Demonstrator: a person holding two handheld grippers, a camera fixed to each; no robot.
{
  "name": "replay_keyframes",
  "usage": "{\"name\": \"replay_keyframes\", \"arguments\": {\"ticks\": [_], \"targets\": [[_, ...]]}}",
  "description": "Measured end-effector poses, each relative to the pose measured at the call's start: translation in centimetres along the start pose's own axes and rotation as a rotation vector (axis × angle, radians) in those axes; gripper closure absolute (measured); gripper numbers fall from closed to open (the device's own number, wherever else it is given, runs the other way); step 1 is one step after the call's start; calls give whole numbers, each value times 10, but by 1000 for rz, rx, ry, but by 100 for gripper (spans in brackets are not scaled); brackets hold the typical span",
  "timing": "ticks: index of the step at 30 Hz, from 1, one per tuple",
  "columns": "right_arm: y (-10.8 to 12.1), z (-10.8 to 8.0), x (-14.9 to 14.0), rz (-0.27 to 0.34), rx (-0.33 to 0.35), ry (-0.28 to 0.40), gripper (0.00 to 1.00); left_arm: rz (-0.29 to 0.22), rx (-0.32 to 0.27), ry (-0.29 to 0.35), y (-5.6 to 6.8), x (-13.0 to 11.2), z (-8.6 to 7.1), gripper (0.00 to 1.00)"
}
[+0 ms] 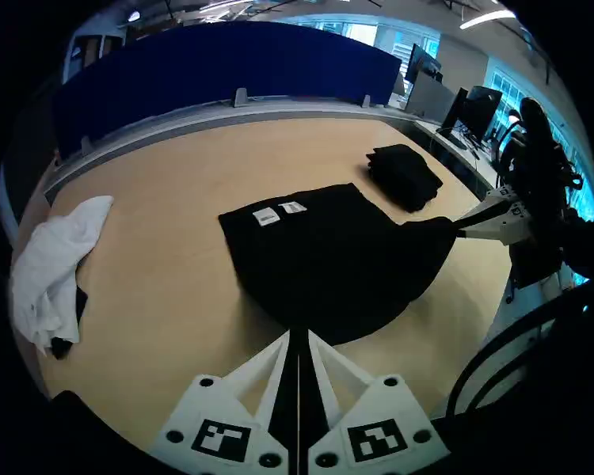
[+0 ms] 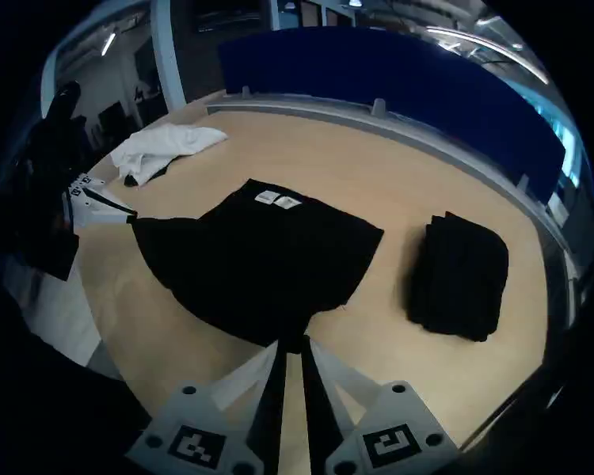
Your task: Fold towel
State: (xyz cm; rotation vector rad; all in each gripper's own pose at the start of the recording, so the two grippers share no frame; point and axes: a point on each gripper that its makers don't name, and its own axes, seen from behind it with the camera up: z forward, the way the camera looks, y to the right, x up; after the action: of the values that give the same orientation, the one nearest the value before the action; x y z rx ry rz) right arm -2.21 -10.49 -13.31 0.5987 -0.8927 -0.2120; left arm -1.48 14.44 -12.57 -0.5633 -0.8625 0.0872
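A crumpled white cloth [image 1: 55, 269] lies at one end of the wooden desk [image 1: 178, 317], a stack of folded black cloths [image 1: 404, 176] near the other end, and a blue partition [image 1: 218, 67] lines its far edge.

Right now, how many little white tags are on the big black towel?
2. Both lie side by side near the far edge of the black towel: one tag and the other tag right next to it. More may hide underneath.

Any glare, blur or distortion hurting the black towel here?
Left gripper view: sharp, fisheye curves the blue divider, window blown out at top, black towel nearly textureless. Right gripper view: dimmer, same curvature, towel likewise a flat dark mass.
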Motion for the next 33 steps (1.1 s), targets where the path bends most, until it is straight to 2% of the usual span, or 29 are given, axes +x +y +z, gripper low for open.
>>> {"name": "replay_keyframes", "arguments": {"ticks": [12,20,27,33], "targets": [[-3,-10,2,-7,8,0,87,-8,-1,0,1,0,-9,99],[0,-9,7,-3,6,7,87,-25,-2,4,-1,4,-7,99],[11,0,26,6,3,27,87,-34,-1,16,-11,24,1,99],[28,16,46,20,-4,37,88,-39,3,22,-23,43,14,99]]}}
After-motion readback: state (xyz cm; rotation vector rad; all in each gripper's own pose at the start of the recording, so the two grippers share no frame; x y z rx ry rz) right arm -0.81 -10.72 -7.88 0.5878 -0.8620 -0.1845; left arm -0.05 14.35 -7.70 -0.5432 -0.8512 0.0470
